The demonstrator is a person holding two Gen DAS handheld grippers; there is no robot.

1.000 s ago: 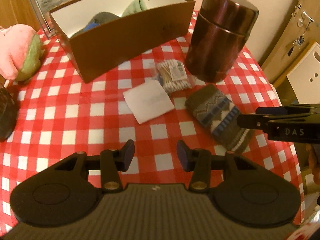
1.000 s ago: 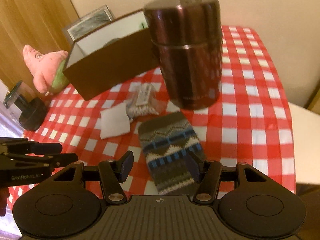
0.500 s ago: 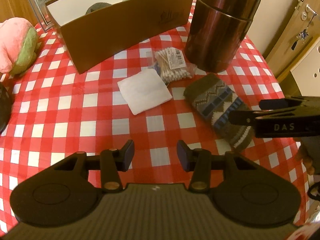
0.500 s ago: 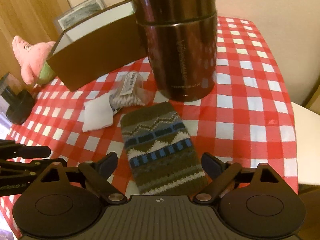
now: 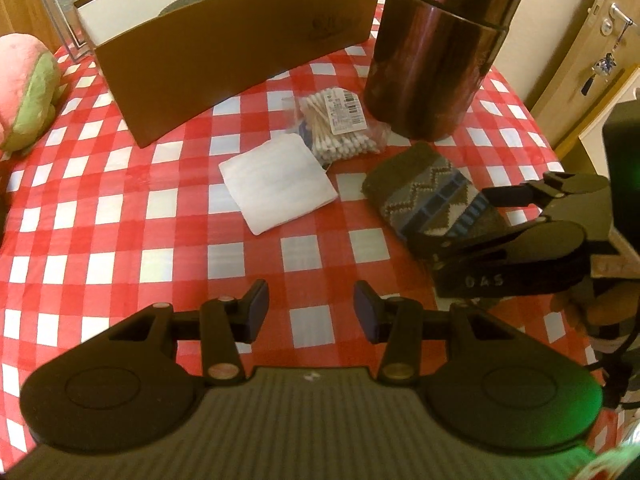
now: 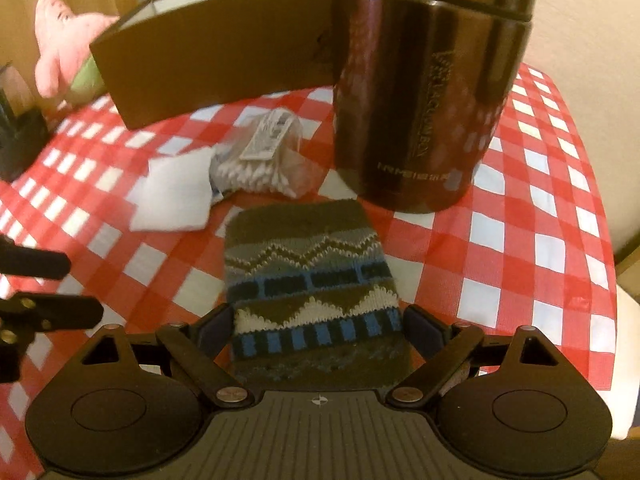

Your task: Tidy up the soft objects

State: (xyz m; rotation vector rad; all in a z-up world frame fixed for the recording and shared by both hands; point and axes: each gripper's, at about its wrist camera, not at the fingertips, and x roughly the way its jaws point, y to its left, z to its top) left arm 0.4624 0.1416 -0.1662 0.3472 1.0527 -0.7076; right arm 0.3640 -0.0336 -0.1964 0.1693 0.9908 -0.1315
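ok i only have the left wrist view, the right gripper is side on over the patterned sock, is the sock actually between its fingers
Observer: Yes. In the right wrist view the sock's near end lies between the right gripper's open fingers, one on each side, neither visibly squeezing it.
Operator: is it flat or bunched there
Observer: Flat on the tablecloth, with its bands running unwrinkled across the full width.
Operator: anything on the table past the plush
Observer: A dark container stands near the table's edge, beside the pink plush.

Black tongs (image 5: 308, 312), blue pads (image 5: 258, 310)
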